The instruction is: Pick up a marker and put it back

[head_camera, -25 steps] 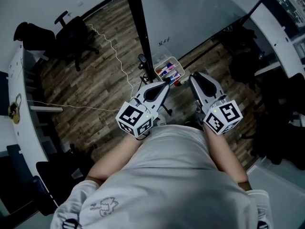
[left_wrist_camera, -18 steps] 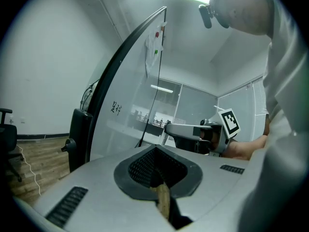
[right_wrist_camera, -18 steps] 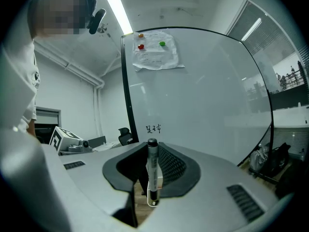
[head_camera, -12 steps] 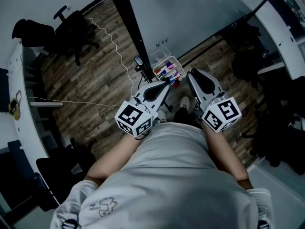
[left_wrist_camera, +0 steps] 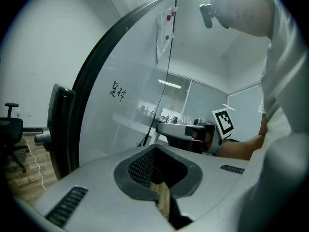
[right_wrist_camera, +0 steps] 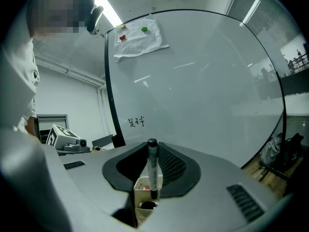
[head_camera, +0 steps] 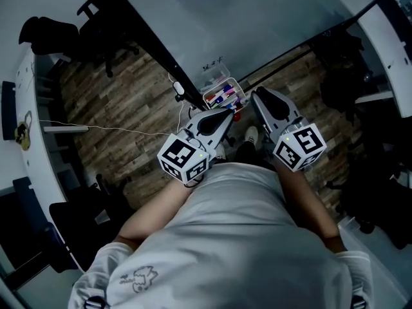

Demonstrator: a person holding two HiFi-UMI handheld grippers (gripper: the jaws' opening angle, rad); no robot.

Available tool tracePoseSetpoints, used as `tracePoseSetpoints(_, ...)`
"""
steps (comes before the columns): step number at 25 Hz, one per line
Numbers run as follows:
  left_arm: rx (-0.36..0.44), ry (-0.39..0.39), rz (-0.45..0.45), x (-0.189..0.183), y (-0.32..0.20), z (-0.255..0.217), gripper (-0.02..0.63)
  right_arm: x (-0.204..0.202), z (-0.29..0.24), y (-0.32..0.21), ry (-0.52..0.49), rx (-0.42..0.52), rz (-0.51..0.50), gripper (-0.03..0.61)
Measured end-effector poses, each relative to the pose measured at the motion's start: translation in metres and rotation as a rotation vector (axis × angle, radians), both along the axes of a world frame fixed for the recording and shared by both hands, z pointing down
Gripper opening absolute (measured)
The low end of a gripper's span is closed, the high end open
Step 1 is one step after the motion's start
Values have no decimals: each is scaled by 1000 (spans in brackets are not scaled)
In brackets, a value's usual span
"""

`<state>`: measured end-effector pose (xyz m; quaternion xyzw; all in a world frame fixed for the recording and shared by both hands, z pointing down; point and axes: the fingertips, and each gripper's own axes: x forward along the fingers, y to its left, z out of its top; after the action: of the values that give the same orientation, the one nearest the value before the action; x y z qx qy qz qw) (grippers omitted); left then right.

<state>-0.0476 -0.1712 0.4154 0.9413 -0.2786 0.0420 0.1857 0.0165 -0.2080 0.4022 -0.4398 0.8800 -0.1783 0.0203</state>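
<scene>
Far left: a dark chair (head_camera: 96, 21) on the plank floor (head_camera: 122, 114), well apart from the work. Next, the left tongs (left_wrist_camera: 159, 170) — pressed almost together, only a thin slit between the pads, nothing in it, aimed toward the whiteboard (head_camera: 270, 24). Just ahead of both tips, a small tray (head_camera: 219, 84) at the board's lower edge, with several coloured markers (head_camera: 223, 98) lying inside.

Further right, the right tongs (head_camera: 255, 96), pinching a dark marker (right_wrist_camera: 152, 170) across its barrel. Long axis upright in the right gripper view, crosswise to the tongs: rounded end up, standing clear above the pads; narrower end down, lined up over the open tray seen through the gap — contact with it unclear.

Behind the marker on the board, a small scribble (right_wrist_camera: 136, 122). Higher up, a sheet (right_wrist_camera: 140, 36) pinned with one red and one green magnet.
</scene>
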Motion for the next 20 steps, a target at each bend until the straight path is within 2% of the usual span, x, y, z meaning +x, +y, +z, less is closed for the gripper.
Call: tracePoseSetpoints(20, -105, -58, -87, 5, -27, 42, 5, 4, 57, -24, -38, -132, -60, 75)
